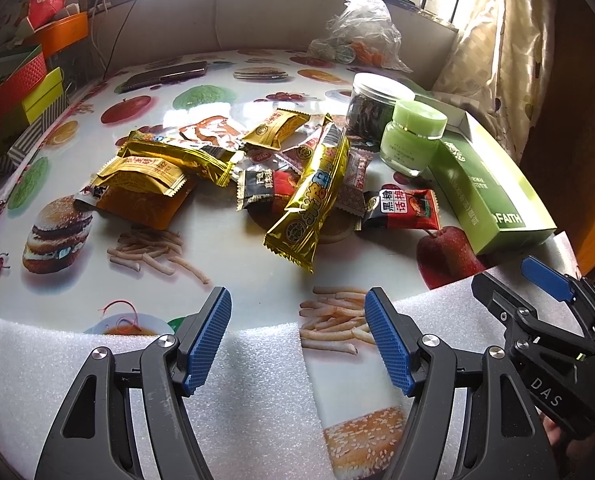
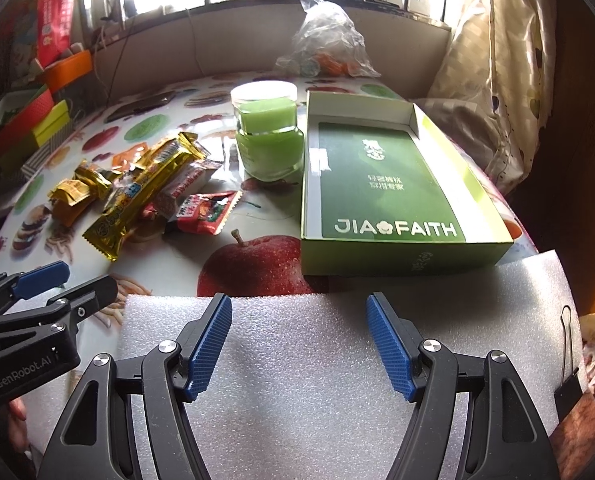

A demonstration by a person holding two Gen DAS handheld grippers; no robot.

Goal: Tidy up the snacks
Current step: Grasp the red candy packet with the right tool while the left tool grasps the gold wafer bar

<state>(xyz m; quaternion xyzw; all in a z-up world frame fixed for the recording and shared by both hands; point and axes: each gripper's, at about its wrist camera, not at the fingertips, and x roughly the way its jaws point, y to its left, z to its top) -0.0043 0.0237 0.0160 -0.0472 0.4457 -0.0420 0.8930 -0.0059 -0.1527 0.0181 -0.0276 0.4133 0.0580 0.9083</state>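
Snack packets (image 1: 233,168) left of jar (image 2: 267,136); box (image 2: 393,184) right.

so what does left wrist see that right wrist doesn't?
Left wrist only: the clear jar of dark contents behind the green jar, and the orange packet at the pile's left end.

Right wrist only: the inside of the green box, open-topped, and a binder clip on the foam's edge.

Both: the snack pile, the long gold packet, the plastic bag, and both grippers, left and right, open and empty.
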